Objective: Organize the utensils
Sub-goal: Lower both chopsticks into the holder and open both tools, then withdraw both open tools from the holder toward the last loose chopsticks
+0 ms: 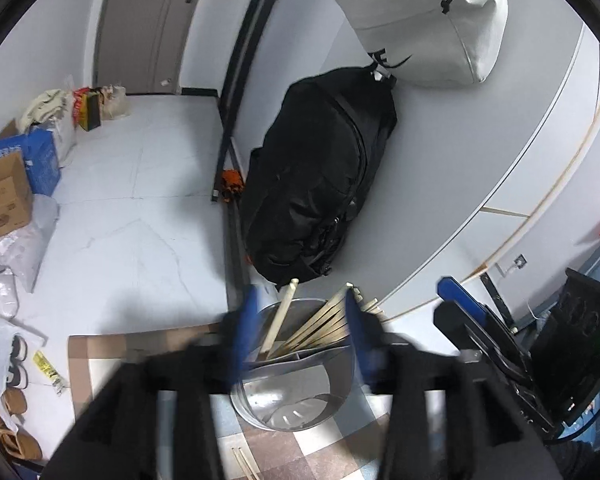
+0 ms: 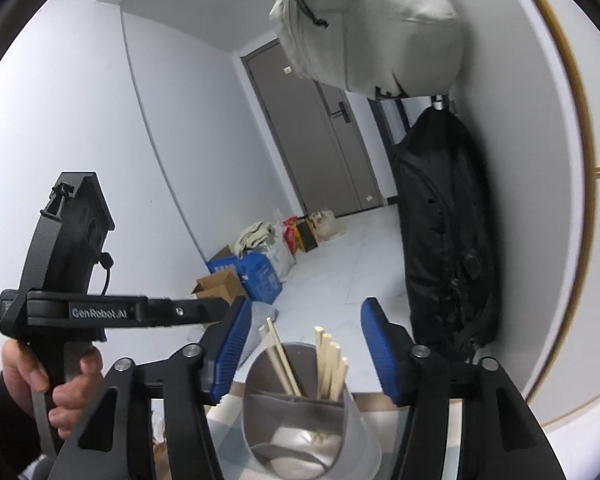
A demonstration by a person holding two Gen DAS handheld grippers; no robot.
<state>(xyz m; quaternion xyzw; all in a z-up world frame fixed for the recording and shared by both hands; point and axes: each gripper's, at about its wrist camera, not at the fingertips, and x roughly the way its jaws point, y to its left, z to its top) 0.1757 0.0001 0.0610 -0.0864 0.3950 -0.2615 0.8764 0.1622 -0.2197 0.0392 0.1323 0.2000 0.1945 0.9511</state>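
- Metal utensil holder (image 1: 292, 384) stands on the checked surface (image 1: 324, 456), near edge of the scene, with a divider splitting it into compartments.
- Chopsticks (image 1: 320, 328) are sorted into the far compartments and lean outward against the rim, tips up; that is how loose sticks settle in a wide cup. The near compartment (image 1: 288, 404) looks empty, slotted bottom showing.
- From the right wrist view the chopsticks (image 2: 328, 368) split into two groups, one pair on the left, a thicker bunch on the right, apart from each other. Likely a divider keeps them so.
- Left gripper (image 1: 300, 332): blue fingers (image 1: 246, 320) spread, straddling the holder's rim area with the sticks between them, pads pressing on nothing. Blurred, so contact with the rim cannot be ruled out.
- Right gripper (image 2: 306, 344): fingers (image 2: 232, 344) spread wide above the holder (image 2: 300, 420), nothing pinched. Reads as a release posture over the cup.
- A hand (image 2: 56, 384) grips the left gripper's handle, low left in the right wrist view.
- One more pair of sticks (image 1: 246, 464) lies flat on the surface just near of the holder; judged the next item to collect.
- Black bag (image 1: 320, 176) and grey bag (image 1: 420, 20) hang on the far wall, no part in the work.
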